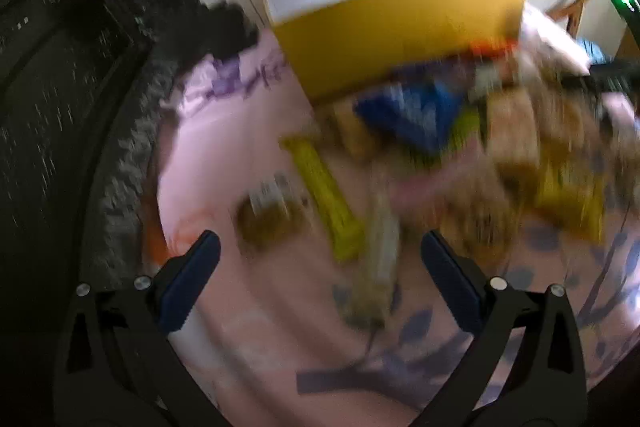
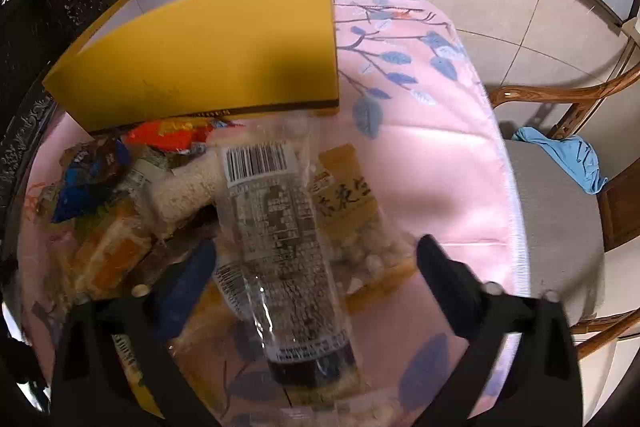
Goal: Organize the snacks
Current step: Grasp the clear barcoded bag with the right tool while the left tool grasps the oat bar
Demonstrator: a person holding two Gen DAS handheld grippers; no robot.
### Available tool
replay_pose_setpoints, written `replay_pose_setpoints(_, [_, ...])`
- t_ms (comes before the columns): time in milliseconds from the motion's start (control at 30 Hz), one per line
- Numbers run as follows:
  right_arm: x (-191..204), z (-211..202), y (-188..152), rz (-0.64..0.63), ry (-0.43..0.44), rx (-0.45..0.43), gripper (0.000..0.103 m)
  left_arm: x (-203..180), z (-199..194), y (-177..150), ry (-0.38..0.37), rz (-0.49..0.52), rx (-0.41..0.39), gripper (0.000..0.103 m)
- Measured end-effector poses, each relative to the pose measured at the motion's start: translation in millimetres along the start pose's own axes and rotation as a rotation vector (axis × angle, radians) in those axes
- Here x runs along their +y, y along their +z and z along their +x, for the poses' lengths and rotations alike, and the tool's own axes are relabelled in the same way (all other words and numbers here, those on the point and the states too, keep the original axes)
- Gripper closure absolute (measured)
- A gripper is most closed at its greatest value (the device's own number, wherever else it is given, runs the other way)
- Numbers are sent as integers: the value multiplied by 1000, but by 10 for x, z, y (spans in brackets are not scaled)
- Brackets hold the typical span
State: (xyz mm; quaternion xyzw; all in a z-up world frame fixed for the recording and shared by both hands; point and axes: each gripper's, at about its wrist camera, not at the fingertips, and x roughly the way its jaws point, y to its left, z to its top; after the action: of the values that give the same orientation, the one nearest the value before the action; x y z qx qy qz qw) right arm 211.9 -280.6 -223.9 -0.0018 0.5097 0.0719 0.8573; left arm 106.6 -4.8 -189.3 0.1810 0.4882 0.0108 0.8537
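- Tongs first: the right tongs (image 2: pixel 316 255) stand spread wide, and a clear packet (image 2: pixel 276 227) with a barcode label lies lengthwise in the gap; neither jaw visibly presses it, so nothing is gripped as far as I can tell.
- Left tongs (image 1: pixel 320 247) are equally wide apart and empty, hanging over loose snacks in a heavily blurred view; a yellow bar (image 1: pixel 322 203) lies just ahead of them.
- Handling, as a judgement: the clear packet looks light, its film slick and crinkly, its contents possibly brittle. A gentle pinch across the middle of its width seems safest, away from the flimsy sealed ends.
- Beyond it: a peanut pouch (image 2: pixel 352 211) touches the packet's right side, and a mixed snack pile (image 2: pixel 120 187) sits to the left.
- Farther out: the yellow box (image 2: pixel 208 67) stands open on the pink cloth (image 2: pixel 432 155) covering the bench.
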Motion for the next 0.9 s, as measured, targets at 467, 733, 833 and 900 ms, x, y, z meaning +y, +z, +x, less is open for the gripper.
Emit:
replay_pose_setpoints(467, [67, -657, -230, 64, 89, -17, 68, -88, 602, -281, -169, -42, 61, 45])
replay_pose_setpoints(733, [43, -1028, -290, 128, 104, -93, 68, -162, 519, -298, -201, -14, 82, 74])
replay_pose_setpoints(833, [27, -1131, -291, 163, 148, -114, 68, -81, 379, -262, -212, -68, 69, 74])
replay_pose_setpoints(900, [43, -1216, -277, 158, 156, -132, 68, -11, 318, -268, -201, -90, 65, 74])
